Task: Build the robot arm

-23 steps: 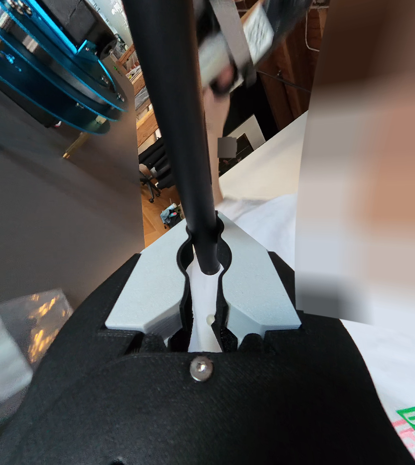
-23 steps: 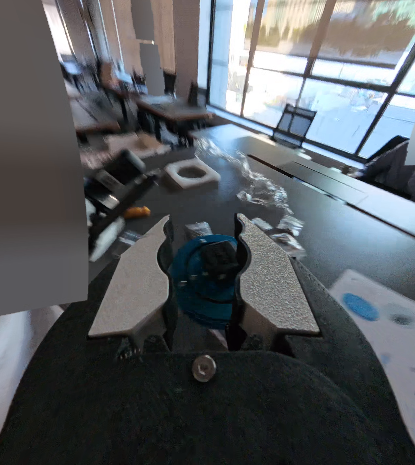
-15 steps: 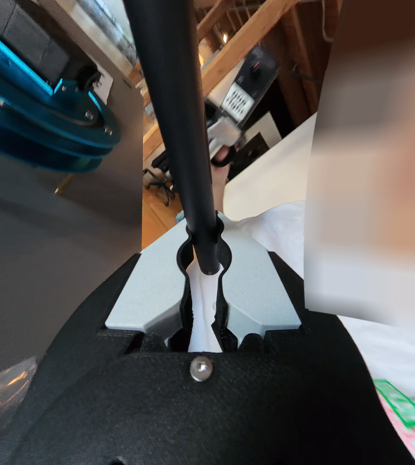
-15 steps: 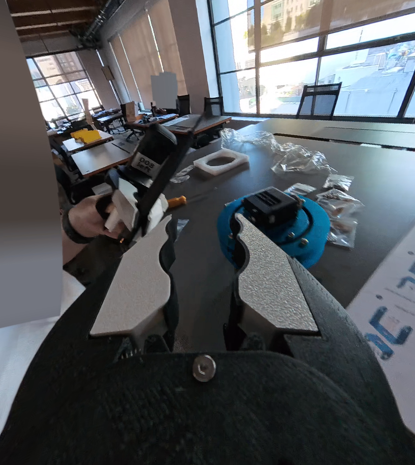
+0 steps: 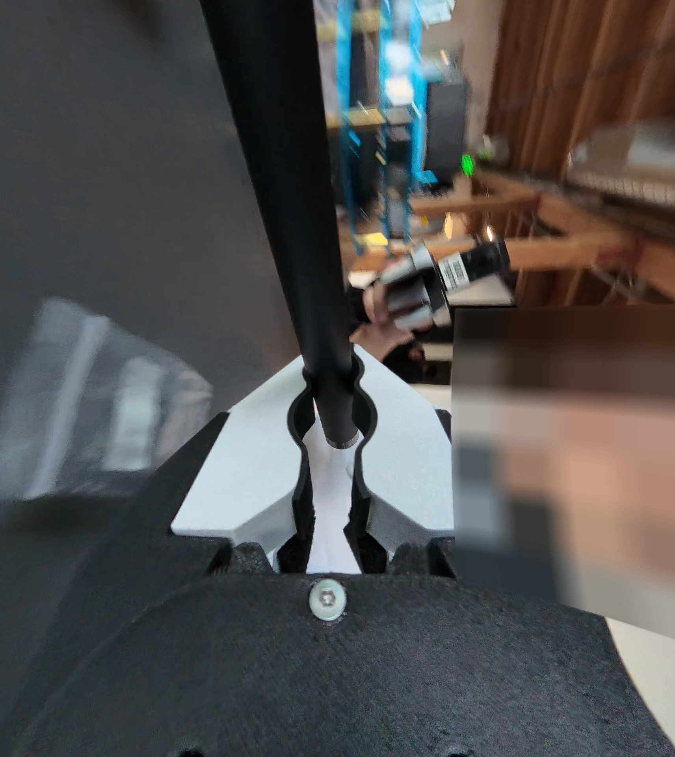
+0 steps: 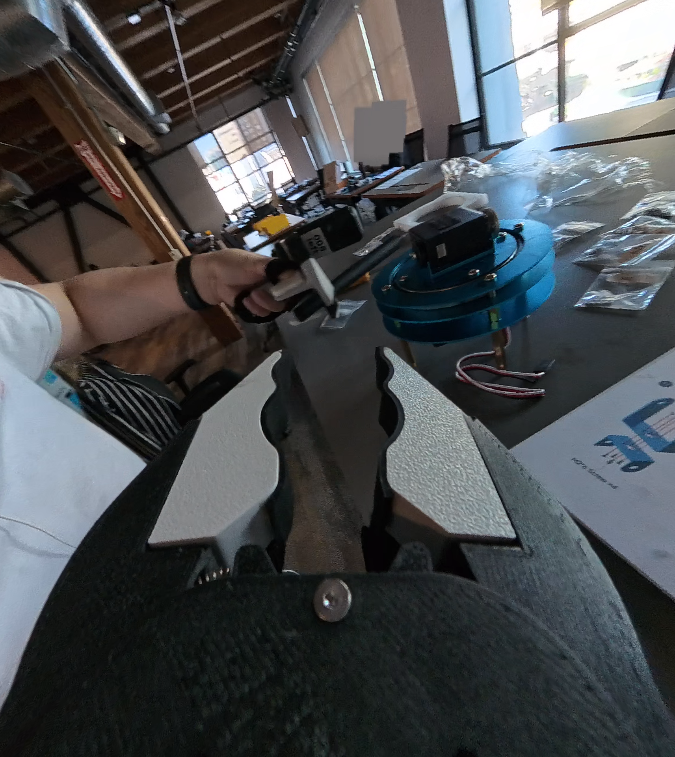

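In the left wrist view, we see the left gripper (image 5: pixel 332 393) pinching a black rod (image 5: pixel 286 205) in the notch near its fingertips. The rod runs from the centre up to the top edge of the frame, and its lower end sits between the fingers. A clear plastic bag (image 5: pixel 82 409), blurred, lies at the left on the dark table (image 5: pixel 102 184). The right gripper (image 5: pixel 430 282) appears small, right of centre, in a hand.

In the right wrist view, we see the right gripper (image 6: pixel 329 368) spread apart and holding nothing, above the dark table (image 6: pixel 593 348). A blue disc assembly (image 6: pixel 466 286) with a black block on top stands in the upper right, red and white wires (image 6: pixel 495 377) below it. The left gripper (image 6: pixel 327 295), held in a hand (image 6: pixel 233 282) at centre left, grips the black rod (image 6: pixel 364 262) just beside the assembly. Small plastic bags (image 6: pixel 626 278) lie at the right, and a printed white sheet (image 6: pixel 634 471) sits in the lower right.
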The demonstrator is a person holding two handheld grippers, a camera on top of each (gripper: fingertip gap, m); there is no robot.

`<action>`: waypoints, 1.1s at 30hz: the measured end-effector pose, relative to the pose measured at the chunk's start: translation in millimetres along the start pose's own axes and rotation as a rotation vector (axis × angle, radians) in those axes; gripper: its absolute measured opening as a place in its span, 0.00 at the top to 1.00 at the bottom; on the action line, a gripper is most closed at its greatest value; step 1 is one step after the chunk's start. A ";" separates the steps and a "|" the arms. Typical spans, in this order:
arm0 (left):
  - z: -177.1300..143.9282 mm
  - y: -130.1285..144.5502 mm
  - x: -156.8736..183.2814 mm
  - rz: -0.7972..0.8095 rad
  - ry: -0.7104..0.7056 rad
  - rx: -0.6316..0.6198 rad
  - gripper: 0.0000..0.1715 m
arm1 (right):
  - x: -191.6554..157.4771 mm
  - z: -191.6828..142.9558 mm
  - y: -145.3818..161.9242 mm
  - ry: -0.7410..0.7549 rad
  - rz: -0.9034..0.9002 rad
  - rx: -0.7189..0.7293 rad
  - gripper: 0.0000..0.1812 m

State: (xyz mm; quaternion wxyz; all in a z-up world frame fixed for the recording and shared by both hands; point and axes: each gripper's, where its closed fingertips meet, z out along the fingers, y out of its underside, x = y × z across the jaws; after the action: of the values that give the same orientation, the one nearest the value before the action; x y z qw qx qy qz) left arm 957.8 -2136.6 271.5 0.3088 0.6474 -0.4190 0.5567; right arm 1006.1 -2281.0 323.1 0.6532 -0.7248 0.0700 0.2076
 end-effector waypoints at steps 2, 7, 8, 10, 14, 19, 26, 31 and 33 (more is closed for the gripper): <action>-4.0 -7.9 -15.2 -0.030 -0.089 0.038 0.94 | -2.1 -2.1 5.2 -0.039 0.015 -0.010 0.78; -5.7 -22.3 -37.5 -0.150 -0.224 0.081 0.94 | -3.1 1.5 15.8 -0.092 0.031 -0.039 0.78; -3.6 -25.0 -37.7 -0.177 -0.226 0.083 0.95 | -4.6 3.2 16.9 -0.103 0.035 -0.047 0.78; 1.4 -21.4 -35.9 -0.240 -0.197 0.031 0.95 | -7.4 5.8 20.1 -0.114 0.029 -0.064 0.77; 6.0 -28.3 -31.9 -0.281 -0.143 0.079 0.95 | -13.5 8.2 28.2 -0.131 0.004 -0.091 0.77; 4.2 -28.0 -20.2 -0.302 -0.107 0.096 0.75 | -8.1 8.4 30.5 -0.090 -0.056 -0.101 0.76; -13.1 -31.0 -23.3 -0.274 -0.197 0.085 0.69 | 13.6 13.3 11.8 -0.052 -0.056 -0.059 0.77; -29.2 -30.9 -23.6 -0.290 -0.263 0.049 0.66 | 15.9 29.6 16.0 -0.013 -0.059 -0.103 0.77; -32.3 -30.0 -26.1 -0.303 -0.275 0.037 0.68 | 3.8 45.0 15.8 -0.037 -0.055 -0.094 0.77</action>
State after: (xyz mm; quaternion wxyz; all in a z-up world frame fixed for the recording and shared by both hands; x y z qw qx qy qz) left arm 968.7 -2089.7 254.1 0.3169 0.7785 -0.3447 0.4179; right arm 994.2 -2238.6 304.4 0.6250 -0.7524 0.0284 0.2061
